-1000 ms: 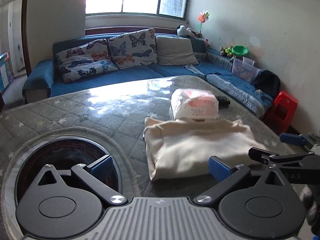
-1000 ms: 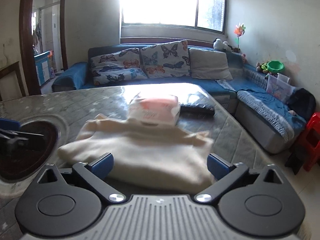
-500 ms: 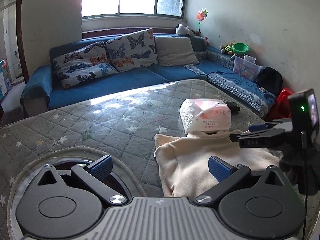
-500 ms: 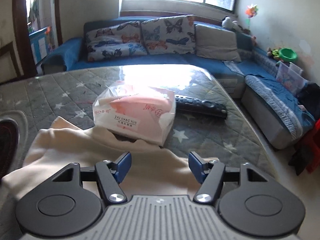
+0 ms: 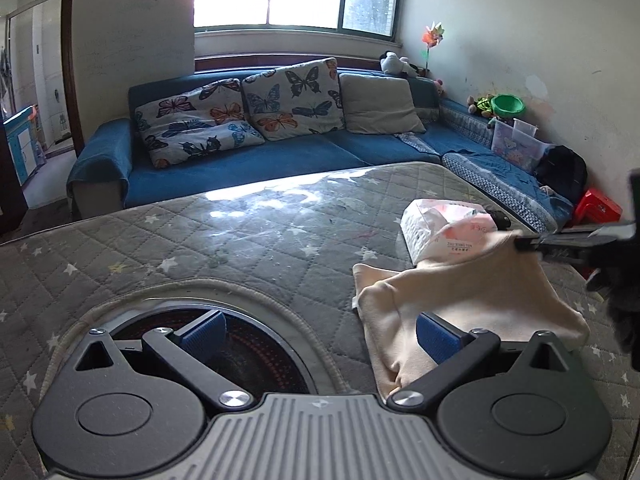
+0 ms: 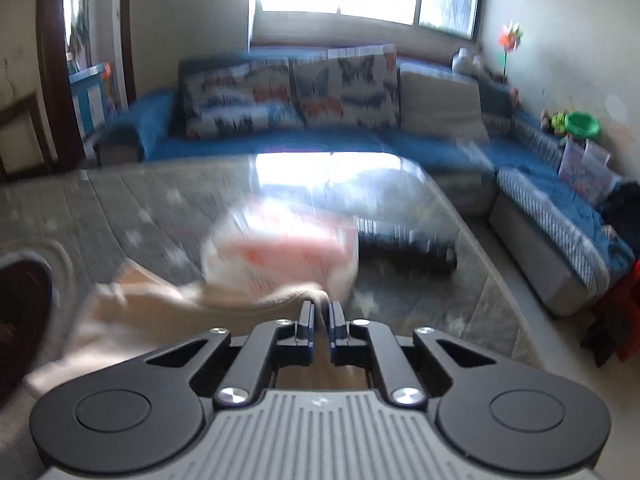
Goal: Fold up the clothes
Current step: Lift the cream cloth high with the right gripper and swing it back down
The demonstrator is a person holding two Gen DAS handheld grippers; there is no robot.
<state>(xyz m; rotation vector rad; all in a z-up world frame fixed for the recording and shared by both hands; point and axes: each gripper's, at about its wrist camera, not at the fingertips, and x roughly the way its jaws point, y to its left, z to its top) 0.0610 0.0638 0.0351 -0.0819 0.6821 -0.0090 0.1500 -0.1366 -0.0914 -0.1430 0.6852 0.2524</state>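
A cream garment lies partly folded on the quilted grey table cover, at the right in the left wrist view. My right gripper is shut on the garment's far edge and lifts it; it also shows in the left wrist view, pinching the cloth's upper corner. My left gripper is open and empty, low over the table just left of the garment's near edge. The right wrist view is motion-blurred.
A pink-and-white tissue pack lies just behind the garment. A black remote lies to its right. A round dark recess sits in the table under my left gripper. A blue sofa runs behind and to the right.
My right gripper has closed on the garment's far edge and raised it. My left gripper has stayed open and shifted a little left and back.
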